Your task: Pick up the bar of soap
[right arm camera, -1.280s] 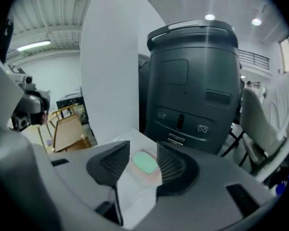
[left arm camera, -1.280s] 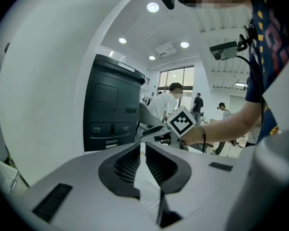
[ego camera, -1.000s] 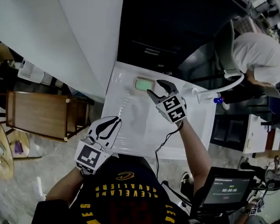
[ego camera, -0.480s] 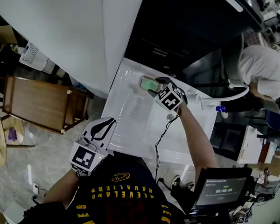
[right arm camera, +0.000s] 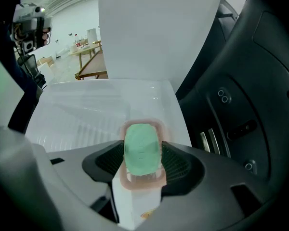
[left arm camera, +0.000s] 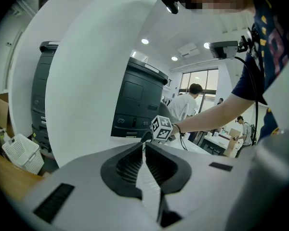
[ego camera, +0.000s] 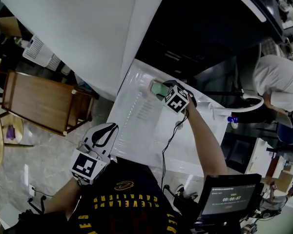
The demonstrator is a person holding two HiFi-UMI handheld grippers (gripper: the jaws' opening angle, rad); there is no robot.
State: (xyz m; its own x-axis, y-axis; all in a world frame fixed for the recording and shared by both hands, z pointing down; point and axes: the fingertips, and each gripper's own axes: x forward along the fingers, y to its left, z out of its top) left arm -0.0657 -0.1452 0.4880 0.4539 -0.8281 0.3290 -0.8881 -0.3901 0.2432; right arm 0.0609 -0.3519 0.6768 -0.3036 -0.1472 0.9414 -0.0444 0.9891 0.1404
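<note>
My right gripper (right arm camera: 142, 159) has its fingers spread wide on either side of the green bar of soap (right arm camera: 142, 141), which lies in the pink soap dish (right arm camera: 157, 127), while my left gripper (left arm camera: 145, 148), fingers closed together on nothing, hangs well apart from that dish, nearer my body.

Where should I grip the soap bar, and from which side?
Grip the soap bar across its two long sides, above the pink dish, approaching lengthwise from its near end. It is oblong and stands proud of the dish; the open jaws of the right hand-held gripper straddle it so.
</note>
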